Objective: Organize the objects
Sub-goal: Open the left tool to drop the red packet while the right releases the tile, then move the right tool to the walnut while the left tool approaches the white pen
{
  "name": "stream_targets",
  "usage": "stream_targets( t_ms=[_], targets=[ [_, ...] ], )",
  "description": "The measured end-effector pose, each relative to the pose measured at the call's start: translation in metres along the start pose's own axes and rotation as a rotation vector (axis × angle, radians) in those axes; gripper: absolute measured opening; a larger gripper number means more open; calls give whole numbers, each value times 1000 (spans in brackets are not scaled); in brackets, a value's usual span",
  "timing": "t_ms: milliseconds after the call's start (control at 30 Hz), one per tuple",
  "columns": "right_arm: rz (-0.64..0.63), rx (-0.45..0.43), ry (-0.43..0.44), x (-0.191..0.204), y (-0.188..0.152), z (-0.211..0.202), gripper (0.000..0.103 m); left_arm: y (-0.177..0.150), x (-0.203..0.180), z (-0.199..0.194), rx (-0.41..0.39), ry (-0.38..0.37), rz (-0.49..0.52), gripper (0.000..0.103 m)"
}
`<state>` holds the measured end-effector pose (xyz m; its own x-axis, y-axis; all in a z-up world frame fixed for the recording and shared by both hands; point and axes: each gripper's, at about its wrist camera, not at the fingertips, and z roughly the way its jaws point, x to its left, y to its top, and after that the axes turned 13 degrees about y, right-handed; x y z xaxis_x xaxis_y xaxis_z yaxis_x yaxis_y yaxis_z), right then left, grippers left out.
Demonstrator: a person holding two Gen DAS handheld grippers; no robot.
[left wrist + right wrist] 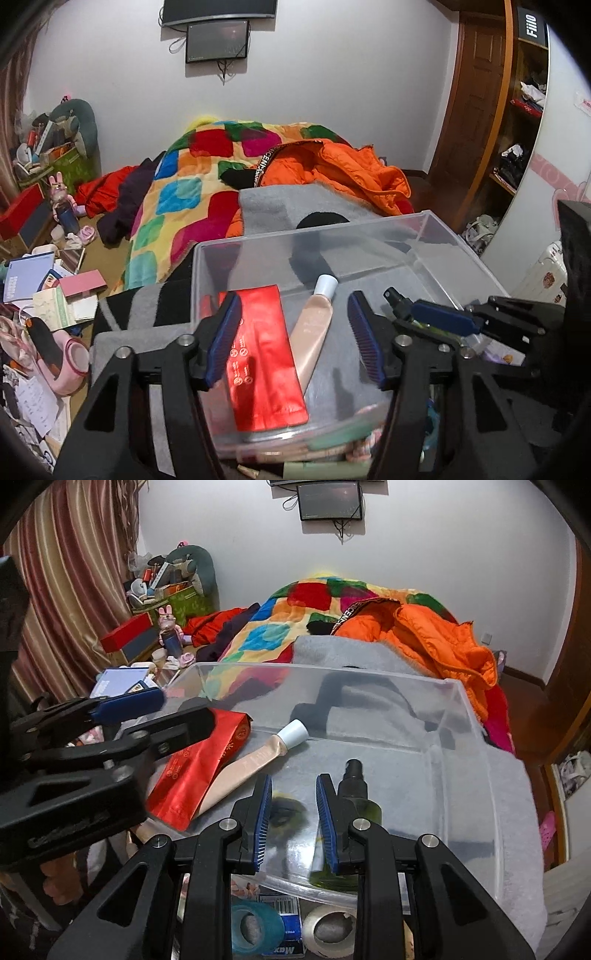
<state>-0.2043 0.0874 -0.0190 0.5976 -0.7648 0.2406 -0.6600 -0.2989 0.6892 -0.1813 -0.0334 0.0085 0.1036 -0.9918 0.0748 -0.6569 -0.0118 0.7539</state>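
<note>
1. A clear plastic bin (436, 236) is sitting on a grey blanket (280, 206) at the near end of a bed, with a colourful patchwork quilt (192, 173) and an orange jacket (332, 166) lying beyond it.
2. A red foil pouch (266, 354) is lying flat in the left part of the bin, and a pink tube with a white cap (314, 325) is leaning against the pouch's right edge, cap pointing to the far side.
3. The left gripper (295, 336) is hovering over the pouch and the tube; its fingers are standing spread and are pinching nothing.
4. The right gripper (293, 821) is reaching into the right part of the bin, its fingers standing narrowly apart with nothing gripped between them.
5. A dark green spray bottle (356, 794) is lying on the bin floor just right of the right finger (328, 823), nozzle pointing far; whether it is touching that finger's outer side I cannot tell.
6. Two rolls of tape, a blue tape roll (255, 928) and a white tape roll (328, 930), are lying below the near rim of the bin.
7. Boxes and papers are cluttering the floor on the left.
</note>
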Motion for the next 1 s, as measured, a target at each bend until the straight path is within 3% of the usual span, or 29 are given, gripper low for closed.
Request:
stream_targets(
  t_ms=[133, 300, 467, 600, 1000],
  targets=[
    [-12, 0, -5, 4, 0, -5, 25, -4, 5, -14, -13, 2, -3, 66],
    [-18, -45, -13, 8, -3, -26, 45, -10, 9, -35, -38, 1, -3, 80],
    [-38, -109, -55, 13, -8, -55, 57, -21, 9, -51, -50, 27, 12, 92],
    [-44, -140, -79, 12, -16, -75, 64, -35, 7, -59, -42, 45, 25, 93],
    [-22, -126, -163, -7, -62, -102, 67, -87, -7, -43, 88, 42, 25, 93]
  ],
)
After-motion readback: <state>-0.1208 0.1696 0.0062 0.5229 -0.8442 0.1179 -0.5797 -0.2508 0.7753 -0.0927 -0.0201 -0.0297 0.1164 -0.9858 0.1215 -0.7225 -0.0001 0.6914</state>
